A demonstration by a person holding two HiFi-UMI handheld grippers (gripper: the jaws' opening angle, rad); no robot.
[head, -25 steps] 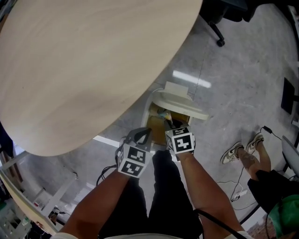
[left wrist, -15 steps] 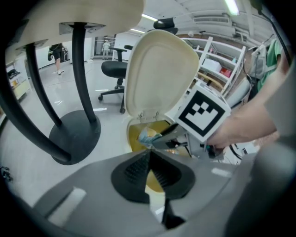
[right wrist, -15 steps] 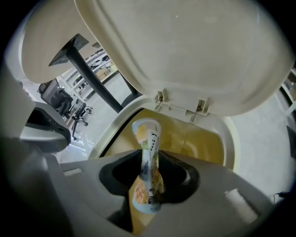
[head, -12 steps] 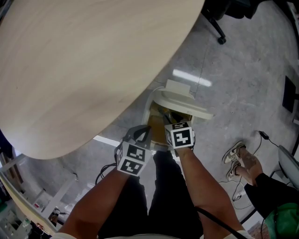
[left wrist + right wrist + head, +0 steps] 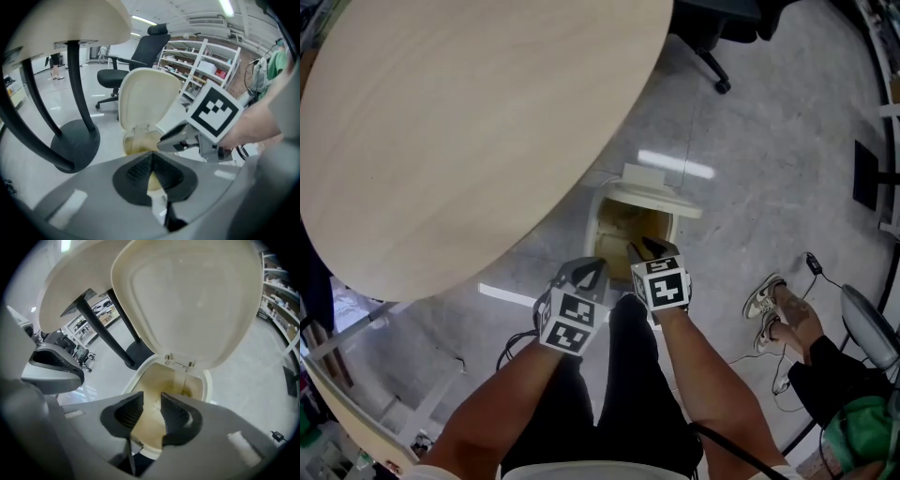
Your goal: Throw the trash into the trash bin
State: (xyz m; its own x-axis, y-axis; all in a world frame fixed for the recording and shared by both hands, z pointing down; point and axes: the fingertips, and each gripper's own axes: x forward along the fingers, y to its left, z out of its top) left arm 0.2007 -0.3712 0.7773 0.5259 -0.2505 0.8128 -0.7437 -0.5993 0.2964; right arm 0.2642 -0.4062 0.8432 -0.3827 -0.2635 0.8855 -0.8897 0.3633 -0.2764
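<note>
A cream trash bin (image 5: 598, 214) stands on the floor under the table edge. Its lid (image 5: 654, 180) is up and the inside is yellowish. In the right gripper view the bin's rim (image 5: 206, 386) and raised lid (image 5: 197, 296) fill the frame, and I cannot make out any single piece of trash inside. My right gripper (image 5: 651, 249) hangs over the near rim. Its jaws (image 5: 152, 398) are apart and closing, with nothing between them. My left gripper (image 5: 584, 274) hangs just left of the bin, its jaw tips (image 5: 150, 157) touching and empty.
A round wooden tabletop (image 5: 469, 122) overhangs the bin, on a black pedestal (image 5: 75, 140). An office chair (image 5: 140, 51) and shelves (image 5: 206, 61) stand behind. Another person's feet in sneakers (image 5: 766, 302) and a cable (image 5: 811, 262) are on the floor to the right.
Both grippers have lifted a little away from the bin's mouth. The right gripper's tips, earlier over the opening, now sit at its near rim.
</note>
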